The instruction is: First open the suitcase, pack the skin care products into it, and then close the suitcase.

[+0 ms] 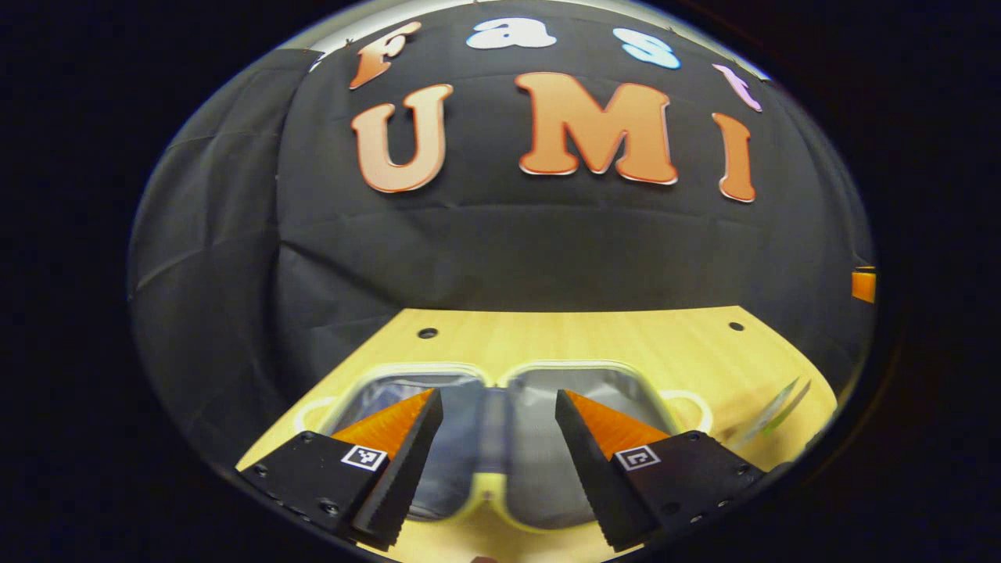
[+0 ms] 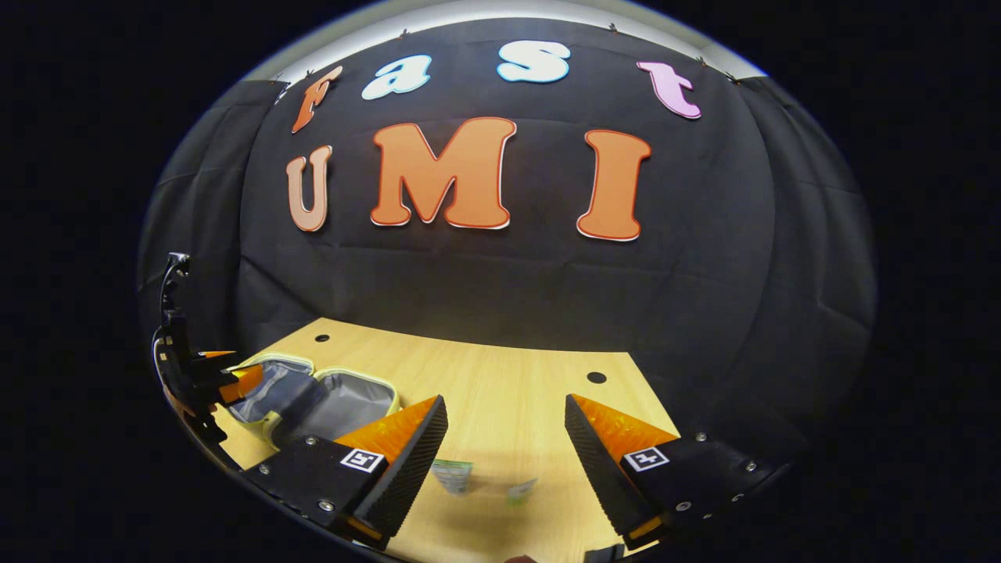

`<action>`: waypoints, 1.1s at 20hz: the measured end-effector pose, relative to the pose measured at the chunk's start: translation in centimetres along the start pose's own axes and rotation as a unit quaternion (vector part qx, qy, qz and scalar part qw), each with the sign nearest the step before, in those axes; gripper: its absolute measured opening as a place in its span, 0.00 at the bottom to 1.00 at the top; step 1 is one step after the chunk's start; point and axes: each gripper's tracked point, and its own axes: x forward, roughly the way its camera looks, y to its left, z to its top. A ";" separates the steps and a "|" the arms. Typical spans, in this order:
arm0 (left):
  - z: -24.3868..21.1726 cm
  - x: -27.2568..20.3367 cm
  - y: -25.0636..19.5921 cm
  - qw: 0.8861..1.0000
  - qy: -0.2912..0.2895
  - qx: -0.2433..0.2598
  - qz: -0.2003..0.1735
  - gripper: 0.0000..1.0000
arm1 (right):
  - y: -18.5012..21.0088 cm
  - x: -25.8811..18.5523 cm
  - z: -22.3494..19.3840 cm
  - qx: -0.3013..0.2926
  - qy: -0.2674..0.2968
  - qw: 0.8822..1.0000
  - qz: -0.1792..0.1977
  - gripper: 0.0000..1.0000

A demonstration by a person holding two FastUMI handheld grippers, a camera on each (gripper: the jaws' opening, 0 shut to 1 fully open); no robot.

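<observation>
Already the suitcase (image 1: 500,438) is laid open for packing, both grippers (image 1: 498,446) (image 2: 506,461) held agape, sachets (image 2: 453,475) awaited beside it.

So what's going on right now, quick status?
Both grippers open, holding nothing: left gripper over the suitcase, which lies open. Right gripper above two skin care sachets on the table. Nothing in the way.
</observation>
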 end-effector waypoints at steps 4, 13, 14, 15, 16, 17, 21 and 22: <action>-1.6 -0.8 -9.0 0.998 0.011 0.014 -0.054 0.92 | -2.9 0.1 -1.2 0.003 0.008 1.000 -0.007 0.96; -5.0 -2.3 -20.8 0.990 0.044 0.025 -0.133 0.92 | -7.7 0.0 -3.5 0.003 0.028 1.000 -0.008 0.96; -5.9 -2.7 -22.1 0.988 0.052 0.026 -0.141 0.92 | -7.9 0.0 -3.7 0.002 0.029 1.000 -0.006 0.96; -6.5 -2.9 -23.4 0.987 0.056 0.027 -0.149 0.93 | -8.3 -0.1 -4.0 0.000 0.029 1.000 -0.005 0.96; -7.2 -2.9 -24.6 0.985 0.061 0.028 -0.156 0.93 | -8.6 -0.2 -4.3 -0.004 0.030 1.000 -0.004 0.96; -7.7 -3.1 -25.9 0.984 0.064 0.031 -0.164 0.93 | -8.8 -0.3 -4.6 -0.007 0.031 0.999 -0.003 0.96; -10.4 -2.7 -29.8 0.978 0.078 0.027 -0.190 0.93 | -10.2 -0.9 -5.9 -0.022 0.034 0.999 -0.008 0.96; -10.9 -2.3 -30.4 0.977 0.081 0.025 -0.193 0.93 | -10.7 -1.1 -6.1 -0.029 0.033 0.999 -0.011 0.96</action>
